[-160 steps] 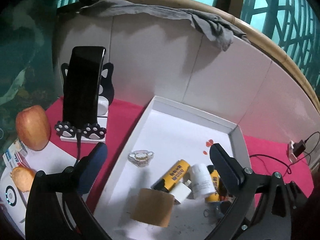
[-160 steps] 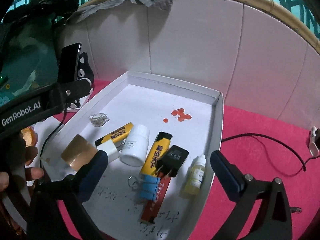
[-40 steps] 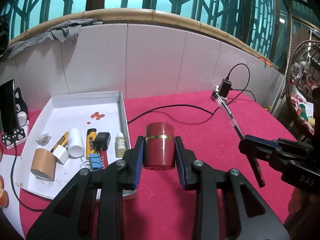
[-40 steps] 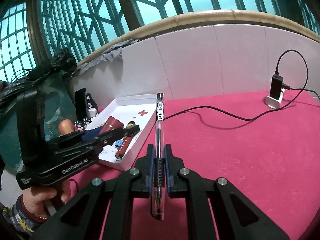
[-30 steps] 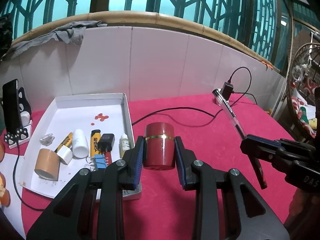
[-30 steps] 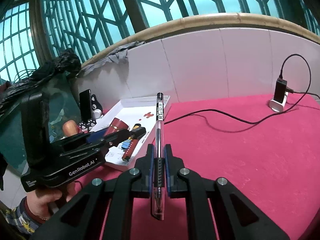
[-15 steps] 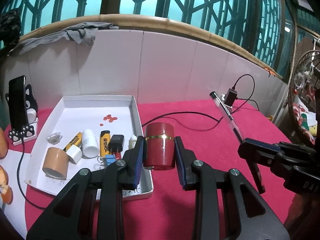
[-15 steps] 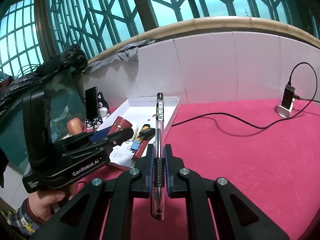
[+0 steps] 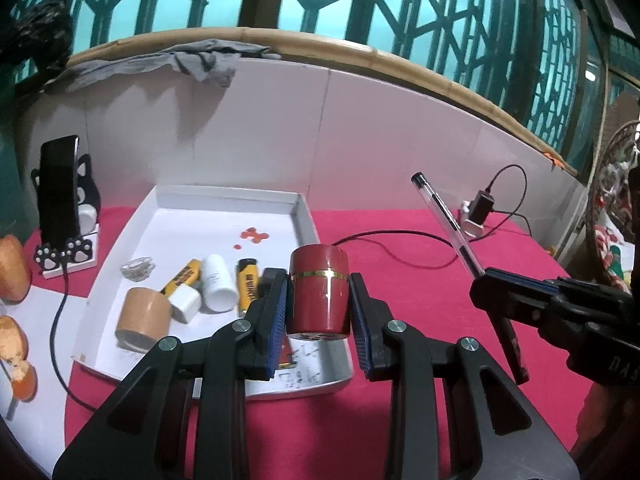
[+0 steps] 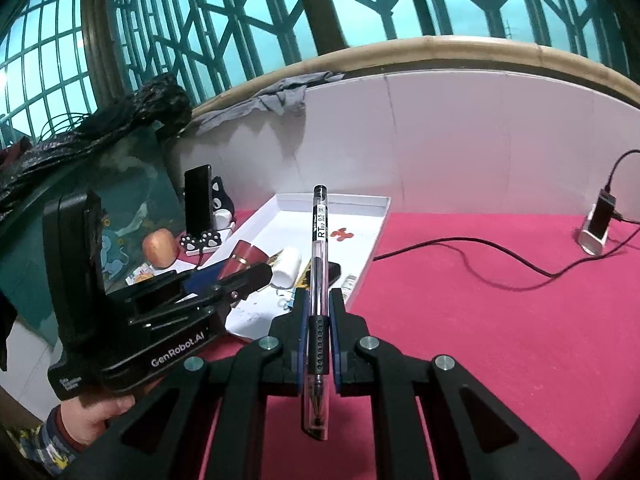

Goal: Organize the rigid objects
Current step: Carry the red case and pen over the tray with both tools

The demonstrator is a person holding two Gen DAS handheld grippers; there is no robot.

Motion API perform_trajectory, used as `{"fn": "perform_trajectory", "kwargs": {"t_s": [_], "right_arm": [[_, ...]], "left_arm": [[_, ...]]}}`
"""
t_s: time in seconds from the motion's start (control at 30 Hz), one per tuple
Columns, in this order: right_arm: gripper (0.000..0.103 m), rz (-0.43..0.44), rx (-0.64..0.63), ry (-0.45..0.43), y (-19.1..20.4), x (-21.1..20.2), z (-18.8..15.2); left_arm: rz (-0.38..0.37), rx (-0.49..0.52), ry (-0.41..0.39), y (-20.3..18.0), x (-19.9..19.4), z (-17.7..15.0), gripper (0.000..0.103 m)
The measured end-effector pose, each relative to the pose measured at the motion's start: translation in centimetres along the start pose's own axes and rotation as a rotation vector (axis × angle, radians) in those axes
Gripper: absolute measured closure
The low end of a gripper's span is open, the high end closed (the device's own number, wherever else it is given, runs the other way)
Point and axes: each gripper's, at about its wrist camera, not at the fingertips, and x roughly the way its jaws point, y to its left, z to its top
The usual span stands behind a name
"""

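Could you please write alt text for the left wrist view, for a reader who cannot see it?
The left gripper holds an upright dark red cylinder with a gold band above the near end of a white tray on a red cloth. The tray holds a tape roll, lighters and a white bottle. At right, the right gripper clamps a clear pen.

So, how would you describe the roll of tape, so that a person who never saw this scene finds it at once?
Find the white tray lying on the red cloth by the tiled wall. In its near left corner lies the tape roll, on its side. It is the only tan, wide ring there; its neighbours are a small white cube, a white bottle and yellow lighters.
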Motion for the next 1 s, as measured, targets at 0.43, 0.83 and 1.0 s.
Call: {"fn": "perform_trajectory", "kwargs": {"t_s": [0.43, 0.83, 1.0], "right_arm": [[0.095, 0.031, -0.019, 0.045, 2.8, 3.8, 1.1], [0.095, 0.038, -0.064, 0.054, 4.5, 6.0, 2.8], [0.095, 0.048, -0.062, 0.065, 5.1, 7.2, 3.3]], "left_arm": [[0.079, -0.055, -0.028, 5.1, -0.9, 0.6, 0.074], [0.161, -0.073, -0.029, 8.7, -0.5, 1.2, 0.074], [0.188, -0.064, -0.027, 9.4, -0.2, 1.8, 0.074]]}}
